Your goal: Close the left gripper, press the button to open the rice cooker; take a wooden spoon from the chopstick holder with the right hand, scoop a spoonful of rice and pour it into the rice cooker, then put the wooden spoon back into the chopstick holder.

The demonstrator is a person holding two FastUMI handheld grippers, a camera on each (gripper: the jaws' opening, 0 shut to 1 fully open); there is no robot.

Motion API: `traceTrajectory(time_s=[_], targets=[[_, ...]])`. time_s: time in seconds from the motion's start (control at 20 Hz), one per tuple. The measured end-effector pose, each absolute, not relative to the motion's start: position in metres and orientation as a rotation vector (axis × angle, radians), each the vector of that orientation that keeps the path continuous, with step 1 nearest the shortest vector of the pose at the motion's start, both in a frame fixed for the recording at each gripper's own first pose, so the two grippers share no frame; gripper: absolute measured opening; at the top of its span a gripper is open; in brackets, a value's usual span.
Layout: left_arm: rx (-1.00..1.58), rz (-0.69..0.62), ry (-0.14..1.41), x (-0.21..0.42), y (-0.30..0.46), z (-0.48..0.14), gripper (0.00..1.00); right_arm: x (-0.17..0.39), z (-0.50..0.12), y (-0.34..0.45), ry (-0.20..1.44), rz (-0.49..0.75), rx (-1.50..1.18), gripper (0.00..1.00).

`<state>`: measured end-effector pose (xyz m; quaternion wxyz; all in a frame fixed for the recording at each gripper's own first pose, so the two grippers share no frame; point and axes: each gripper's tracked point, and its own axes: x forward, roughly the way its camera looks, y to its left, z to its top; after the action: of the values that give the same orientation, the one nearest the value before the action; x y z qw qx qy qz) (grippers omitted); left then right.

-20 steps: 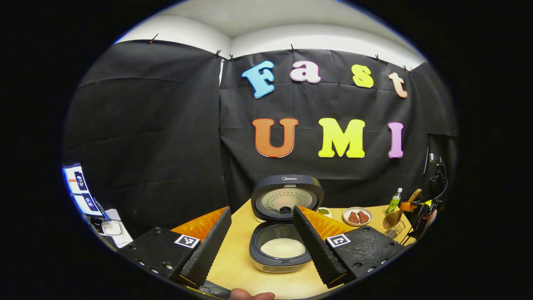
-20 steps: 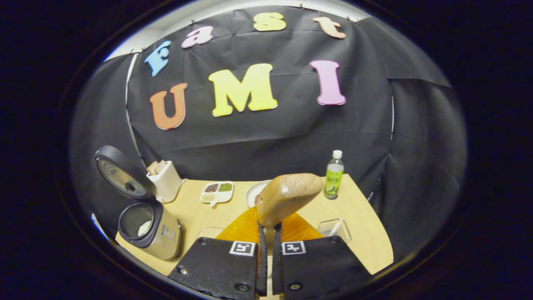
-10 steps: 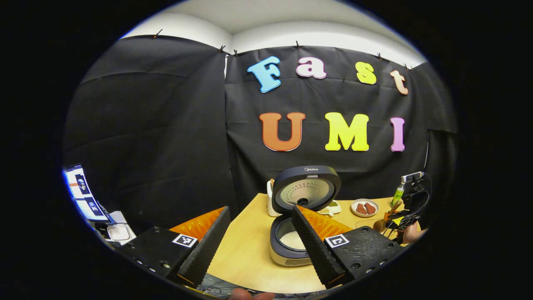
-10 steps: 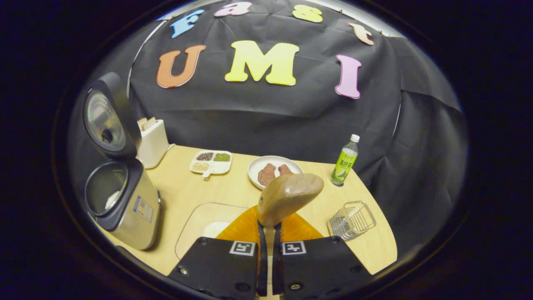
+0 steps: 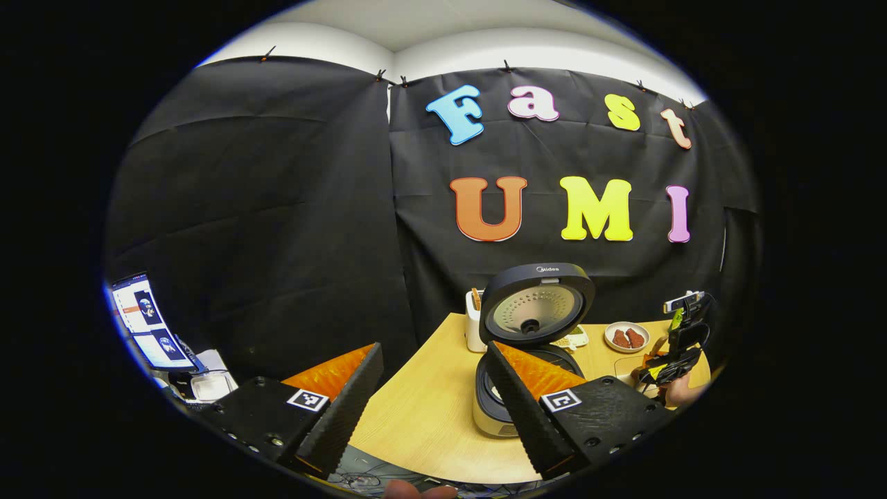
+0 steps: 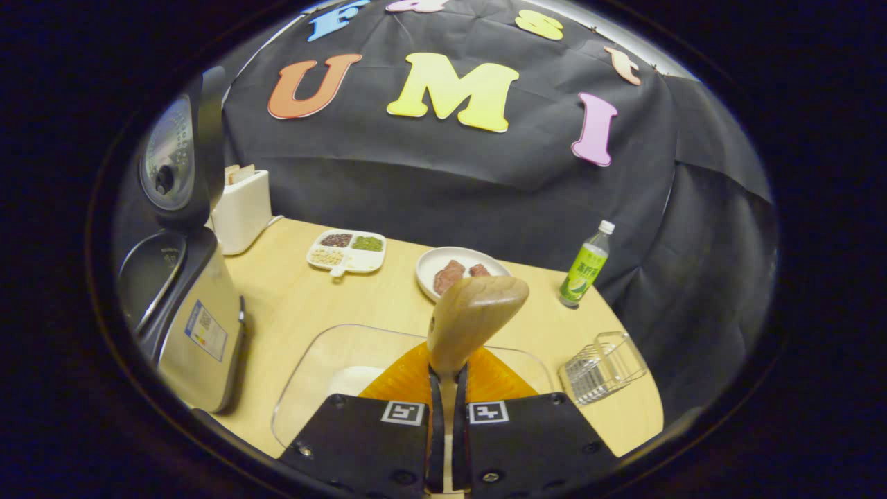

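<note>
The right tongs (image 6: 443, 388) are clamped on the handle of the wooden spoon (image 6: 471, 320), whose bowl rises just ahead of the fingers and hides part of the white plate (image 6: 433, 263) with two brown pieces behind it. Right below the spoon lies a clear glass dish (image 6: 312, 367) holding a mound of white rice (image 6: 353, 380). At the left edge of the right gripper view stands the rice cooker (image 6: 197, 333), its lid (image 6: 170, 156) upright and open. Behind it is a white holder (image 6: 241, 209), which may be the chopstick holder; beside that sits a divided tray (image 6: 346, 251) of grains. A green bottle (image 6: 585, 265) stands at the far right of the worktop (image 6: 346, 298), and a wire basket (image 6: 601, 366) sits near its right edge.

The left tongs (image 5: 433, 395) are spread wide apart with nothing between them, hovering off the worktop's near edge; one finger (image 5: 516, 402) blocks part of the open rice cooker's pot. Far right in the left gripper view, the other tongs and the hand holding them are visible. A monitor (image 5: 142, 322) sits at far left
</note>
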<state>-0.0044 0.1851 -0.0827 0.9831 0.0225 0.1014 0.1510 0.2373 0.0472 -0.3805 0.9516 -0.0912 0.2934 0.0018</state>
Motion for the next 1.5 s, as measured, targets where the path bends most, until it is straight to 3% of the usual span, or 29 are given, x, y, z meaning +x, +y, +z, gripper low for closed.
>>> traceTrajectory(time_s=[0.7, 1.5], targets=[[0.042, 0.312, 0.217, -0.013, 0.163, -0.083, 0.95, 0.220, -0.368, 0.074, 0.727, 0.130, 0.328, 0.10], [0.040, 0.253, 0.205, -0.010, 0.084, -0.066, 0.95, 0.197, -0.349, -0.033, 0.719, 0.025, 0.971, 0.10]])
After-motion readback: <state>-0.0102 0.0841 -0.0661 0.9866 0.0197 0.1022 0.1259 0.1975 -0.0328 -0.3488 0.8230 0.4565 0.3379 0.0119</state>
